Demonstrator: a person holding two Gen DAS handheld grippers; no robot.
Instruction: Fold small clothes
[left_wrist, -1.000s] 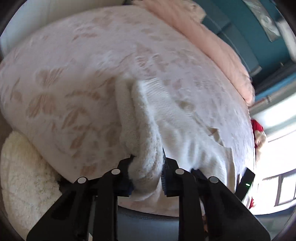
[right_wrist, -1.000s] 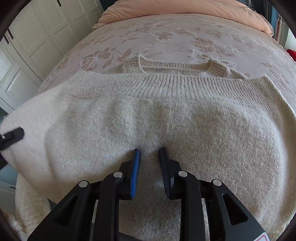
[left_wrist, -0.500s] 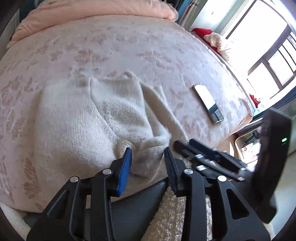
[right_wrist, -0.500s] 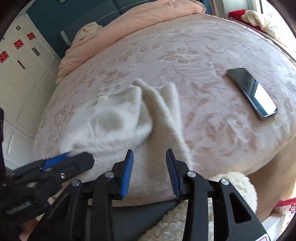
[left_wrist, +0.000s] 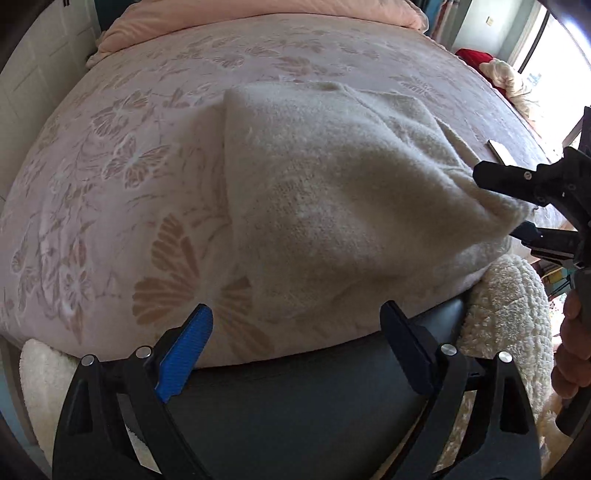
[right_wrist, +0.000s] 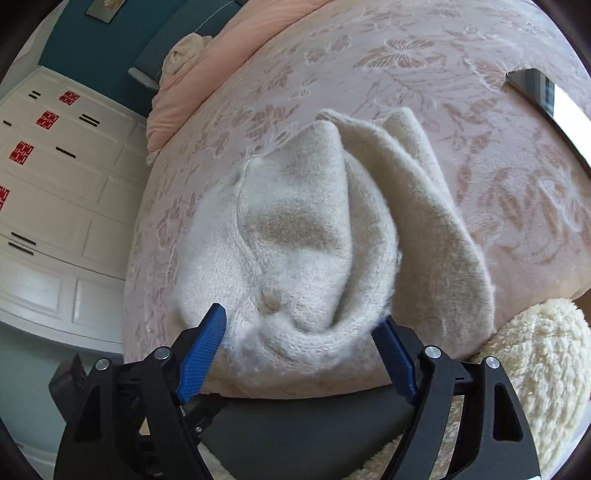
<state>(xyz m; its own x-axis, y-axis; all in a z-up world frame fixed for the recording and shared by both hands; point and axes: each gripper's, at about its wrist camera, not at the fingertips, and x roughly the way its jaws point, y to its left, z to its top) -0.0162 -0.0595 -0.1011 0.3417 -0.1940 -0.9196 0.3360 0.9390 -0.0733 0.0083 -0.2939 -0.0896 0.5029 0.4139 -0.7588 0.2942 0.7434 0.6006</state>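
A cream knitted sweater (left_wrist: 332, 192) lies folded into a narrow bundle near the front edge of the floral bedspread (left_wrist: 129, 166). My left gripper (left_wrist: 295, 328) hovers over the bed's edge with its jaws opening wide. The sweater's near hem lies just ahead of them and the pads touch nothing. My right gripper (right_wrist: 299, 354) also has its jaws opening. The bunched end of the sweater (right_wrist: 295, 258) lies between its blue pads, loose. In the left wrist view the right gripper (left_wrist: 517, 206) straddles the sweater's right corner, held by a hand (left_wrist: 569, 350).
A dark phone (right_wrist: 546, 99) lies on the bedspread to the right of the sweater. A pink duvet (right_wrist: 221, 62) is heaped at the head of the bed. A dark bed frame (left_wrist: 314, 387) and a fluffy cream rug (right_wrist: 535, 350) lie below; white cupboards (right_wrist: 55, 184) stand to the left.
The left gripper let go of the sweater fold it had pinched and opened wide. The right gripper opened too. Both swung sideways and the sweater now lies folded narrower.
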